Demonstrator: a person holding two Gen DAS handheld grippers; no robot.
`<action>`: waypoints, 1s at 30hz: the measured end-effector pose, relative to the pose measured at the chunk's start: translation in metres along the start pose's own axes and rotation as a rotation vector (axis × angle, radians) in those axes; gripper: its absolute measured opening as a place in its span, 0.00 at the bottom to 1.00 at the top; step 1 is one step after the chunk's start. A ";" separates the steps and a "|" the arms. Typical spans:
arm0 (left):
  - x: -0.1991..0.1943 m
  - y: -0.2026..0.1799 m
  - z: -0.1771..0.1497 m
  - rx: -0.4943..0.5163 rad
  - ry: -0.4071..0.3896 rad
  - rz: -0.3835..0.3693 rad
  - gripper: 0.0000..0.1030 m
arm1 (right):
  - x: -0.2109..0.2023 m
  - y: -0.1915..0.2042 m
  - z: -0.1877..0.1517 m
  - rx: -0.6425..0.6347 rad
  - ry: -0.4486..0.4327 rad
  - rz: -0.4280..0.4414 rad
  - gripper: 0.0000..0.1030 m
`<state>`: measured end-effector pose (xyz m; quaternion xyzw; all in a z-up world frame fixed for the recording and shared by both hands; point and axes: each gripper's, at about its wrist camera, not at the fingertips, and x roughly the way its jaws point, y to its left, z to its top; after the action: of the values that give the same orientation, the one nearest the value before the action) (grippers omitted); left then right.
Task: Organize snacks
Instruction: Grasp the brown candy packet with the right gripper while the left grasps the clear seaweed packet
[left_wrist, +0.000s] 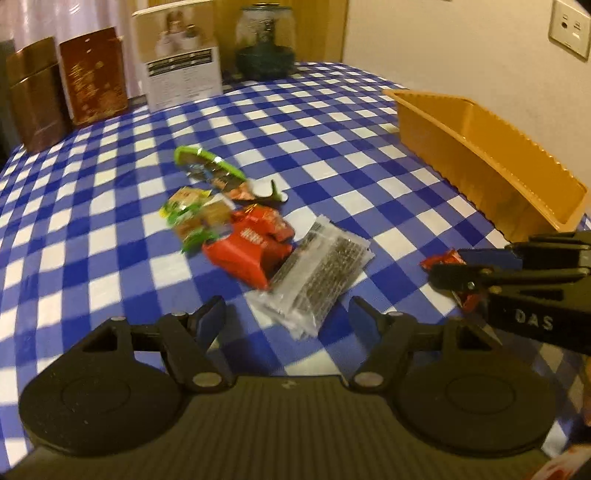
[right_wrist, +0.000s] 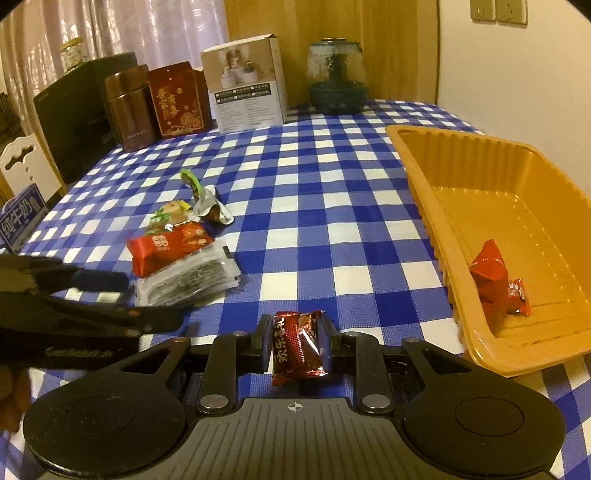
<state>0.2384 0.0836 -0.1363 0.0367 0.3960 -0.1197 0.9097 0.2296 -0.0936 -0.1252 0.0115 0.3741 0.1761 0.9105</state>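
Observation:
A heap of snack packets lies mid-table: a clear seaweed pack (left_wrist: 317, 273) (right_wrist: 188, 280), a red packet (left_wrist: 247, 247) (right_wrist: 162, 251), green ones (left_wrist: 188, 214) behind. My left gripper (left_wrist: 286, 314) is open and empty, just in front of the seaweed pack. My right gripper (right_wrist: 297, 336) is shut on a dark red candy packet (right_wrist: 299, 343), held low over the cloth left of the orange tray (right_wrist: 421, 177) (left_wrist: 480, 155). Red wrapped snacks (right_wrist: 491, 280) lie inside the tray. The right gripper also shows in the left wrist view (left_wrist: 447, 273).
Brown tins (right_wrist: 129, 107), a red box (right_wrist: 177, 99), a white carton (right_wrist: 247, 85) and a glass jar (right_wrist: 338, 77) stand along the table's far edge. The wall runs just behind the tray. A black box and a chair sit off the left side.

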 end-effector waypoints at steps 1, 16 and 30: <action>0.002 0.000 0.001 0.005 -0.006 -0.012 0.68 | 0.000 0.000 -0.001 0.002 0.002 0.004 0.25; -0.029 -0.040 -0.027 -0.009 0.036 0.016 0.43 | -0.013 -0.006 -0.005 0.019 0.007 0.026 0.25; -0.025 -0.053 -0.021 0.029 -0.006 -0.020 0.52 | -0.032 -0.022 -0.021 0.022 0.024 -0.001 0.25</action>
<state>0.1934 0.0406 -0.1309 0.0455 0.3917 -0.1347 0.9090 0.2008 -0.1269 -0.1217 0.0194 0.3869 0.1717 0.9058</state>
